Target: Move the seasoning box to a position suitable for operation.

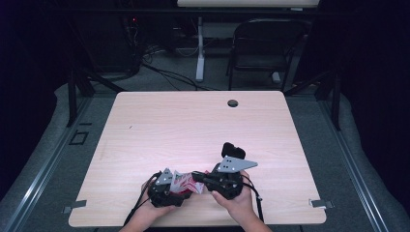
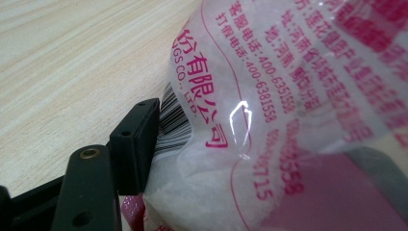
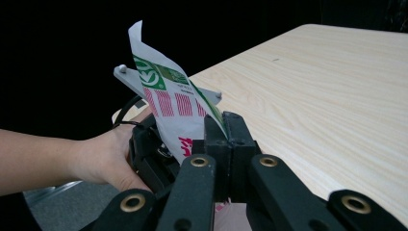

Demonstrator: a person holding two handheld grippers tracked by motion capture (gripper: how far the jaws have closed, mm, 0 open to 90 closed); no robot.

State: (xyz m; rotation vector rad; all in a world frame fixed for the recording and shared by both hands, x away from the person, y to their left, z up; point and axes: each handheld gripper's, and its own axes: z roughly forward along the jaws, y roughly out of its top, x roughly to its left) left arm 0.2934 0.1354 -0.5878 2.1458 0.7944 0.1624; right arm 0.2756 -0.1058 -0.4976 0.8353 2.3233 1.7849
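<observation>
A plastic bag [image 1: 186,183] with red and pink print and white grains inside hangs between the two grippers near the table's front edge. In the right gripper view the bag [image 3: 168,101] stands up, white with green and red print, and my right gripper [image 3: 228,122] is shut on its edge. That right gripper [image 1: 199,177] points left in the high view. My left gripper [image 1: 183,192] faces it from the left. The bag [image 2: 269,120] lies between the left jaws and touches the one black finger [image 2: 137,139] that shows, by the barcode. The other left jaw is hidden behind the bag.
The wooden table [image 1: 193,125] stretches away beyond the hands, with a cable hole [image 1: 232,103] near its far edge. A dark chair [image 1: 263,46] and a table leg stand on the floor behind it. A hand [image 3: 106,159] holds the left gripper.
</observation>
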